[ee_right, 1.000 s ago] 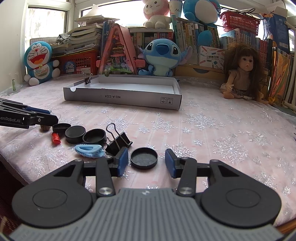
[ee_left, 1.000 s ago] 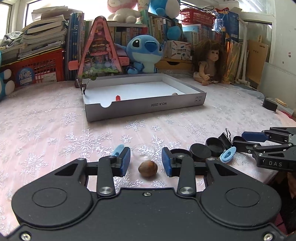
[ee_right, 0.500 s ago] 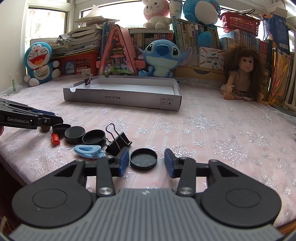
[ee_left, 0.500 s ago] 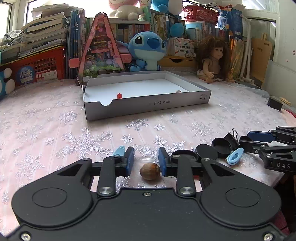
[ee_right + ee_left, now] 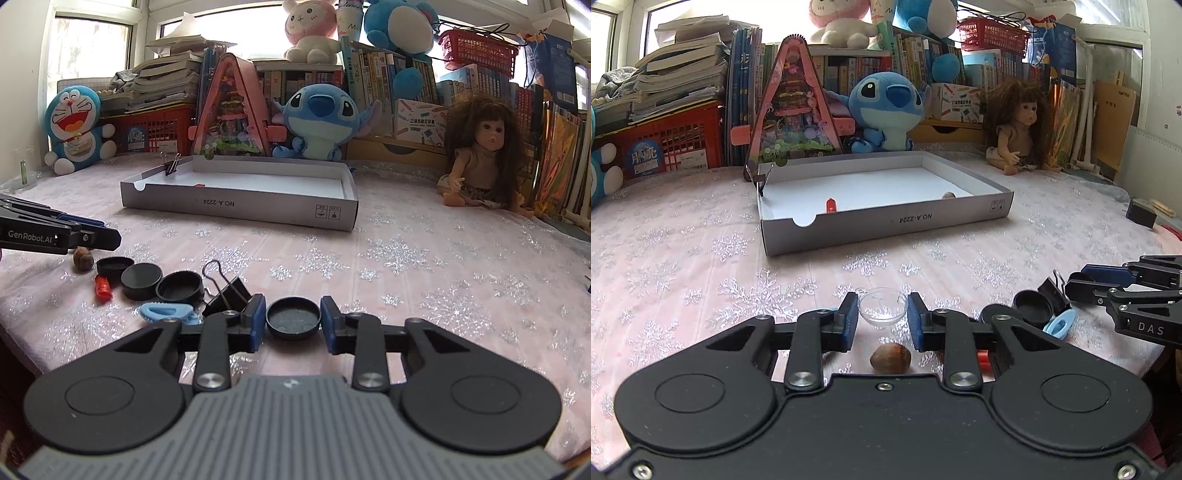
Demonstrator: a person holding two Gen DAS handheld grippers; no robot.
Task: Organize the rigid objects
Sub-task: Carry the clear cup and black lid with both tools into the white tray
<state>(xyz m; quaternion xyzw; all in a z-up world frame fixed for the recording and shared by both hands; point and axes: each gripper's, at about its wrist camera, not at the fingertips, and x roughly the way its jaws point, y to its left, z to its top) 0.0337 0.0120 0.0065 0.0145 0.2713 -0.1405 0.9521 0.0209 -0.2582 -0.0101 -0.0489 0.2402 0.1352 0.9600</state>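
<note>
In the left wrist view my left gripper (image 5: 882, 317) is shut on a small clear cap (image 5: 882, 308), a blue pad against each side. A brown nut (image 5: 890, 361) lies on the cloth just behind the pads. In the right wrist view my right gripper (image 5: 293, 321) has a black cap (image 5: 293, 319) between its pads. Its jaws are closing and the pads meet the cap's rim. A white cardboard box (image 5: 886, 221) stands farther back and holds a small red piece (image 5: 831, 205) and a pale bit at its right corner.
Left of my right gripper lie a binder clip (image 5: 229, 293), a blue clip (image 5: 166, 313), three black caps (image 5: 142, 280) and a red piece (image 5: 103, 288). Another binder clip (image 5: 170, 166) grips the box's rim. Toys, a doll (image 5: 480, 155) and books line the back.
My left gripper slid forward past the nut and its jaws narrowed onto the clear cap. The right jaws narrowed around the black cap without the hand moving.
</note>
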